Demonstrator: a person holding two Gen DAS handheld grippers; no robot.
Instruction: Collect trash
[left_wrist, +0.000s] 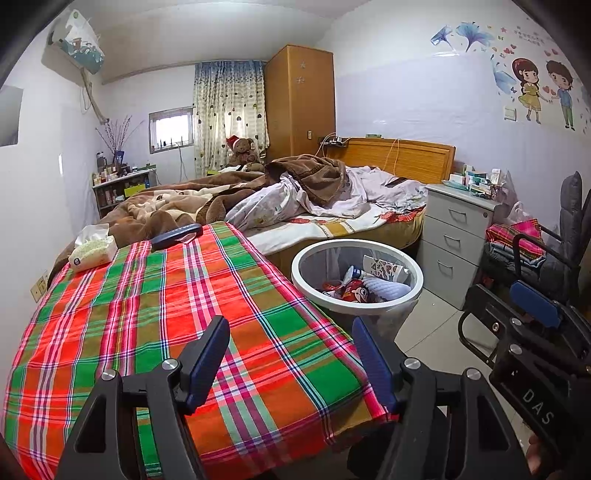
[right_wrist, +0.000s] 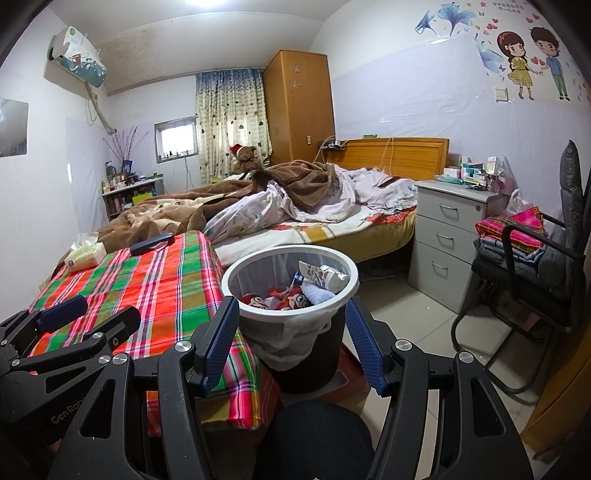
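Left gripper: jaws spread wide, nothing between them, hovering over the near end of the plaid tablecloth; right gripper: jaws likewise apart and empty, framing the trash bin from above and behind; the right tool also shows at the right edge of the left view, out over the floor.

Bin: stands on the floor just beside the table's right edge; white rim, dark body, clear liner bag folded over the rim; inside it wrappers in red and white plus a crumpled printed packet, piled low, so trash is already in.

Key relation: bin lies dead ahead of the right gripper and ahead-right of the left; right hand is clearly the nearer; the bin is round, no long axis to align to, opening faces up.

Table further out: tissue pack at the far left corner, a dark flat case just beyond mid-table, touching the cloth; neither reads plainly as trash; no loose litter seen on the cloth.

Beyond: unmade bed with brown blanket, grey drawer unit to the bin's right, chair at far right.

Judgement: collection looks nearly or wholly done; any remaining step likely concerns the bag or bin, best suited to the right hand.
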